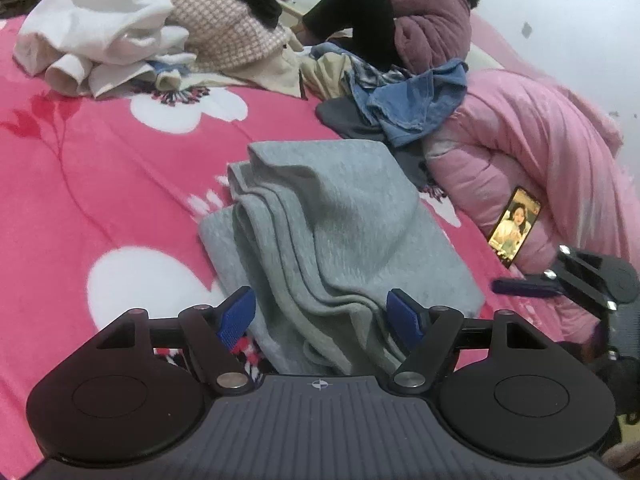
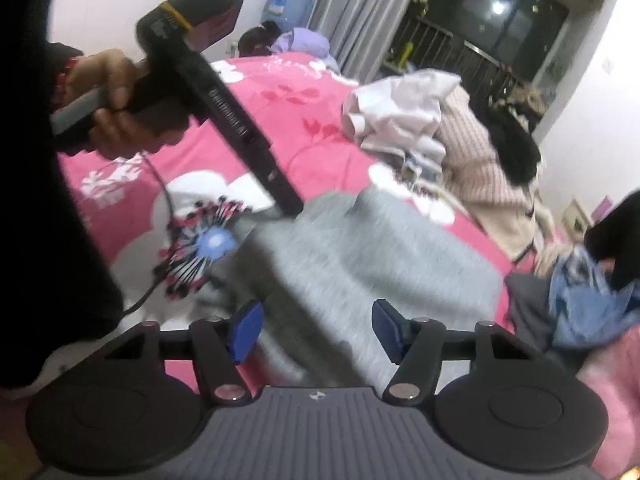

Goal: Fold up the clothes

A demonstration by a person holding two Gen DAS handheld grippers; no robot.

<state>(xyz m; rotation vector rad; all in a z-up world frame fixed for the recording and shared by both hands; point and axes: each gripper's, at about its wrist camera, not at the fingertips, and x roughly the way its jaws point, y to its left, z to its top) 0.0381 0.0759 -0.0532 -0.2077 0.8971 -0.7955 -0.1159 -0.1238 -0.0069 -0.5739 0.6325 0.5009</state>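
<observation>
Left gripper [image 1: 322,318] and right gripper [image 2: 318,330] hover spread apart, pinching nothing, above a folded grey garment [image 1: 336,224] on the pink floral blanket [image 1: 100,168]. Beyond lie a phone [image 1: 514,226], denim clothes [image 1: 416,100] and a white pile [image 1: 104,24].

left wrist cam: sits right behind the left gripper [image 1: 322,316], tilted down at the pink flower-print bedspread [image 1: 100,168], close over the folded grey knit garment [image 1: 340,232]; crumpled white clothes heap [image 1: 100,28] at 11 o'clock.

right wrist cam: rides behind the right gripper [image 2: 318,330], also angled down and close, looking across the bed toward the dark window [image 2: 492,20] at 1 o'clock; pretty blurry.

shared bit: both catch the grey garment [image 2: 360,256], the bedspread [image 2: 312,120], the white heap [image 2: 400,112] and the rumpled blue denim piece [image 1: 416,100] [image 2: 588,312].

cross-view: right gripper [image 1: 532,286] pokes in at 3 o'clock on the left cam.
</observation>
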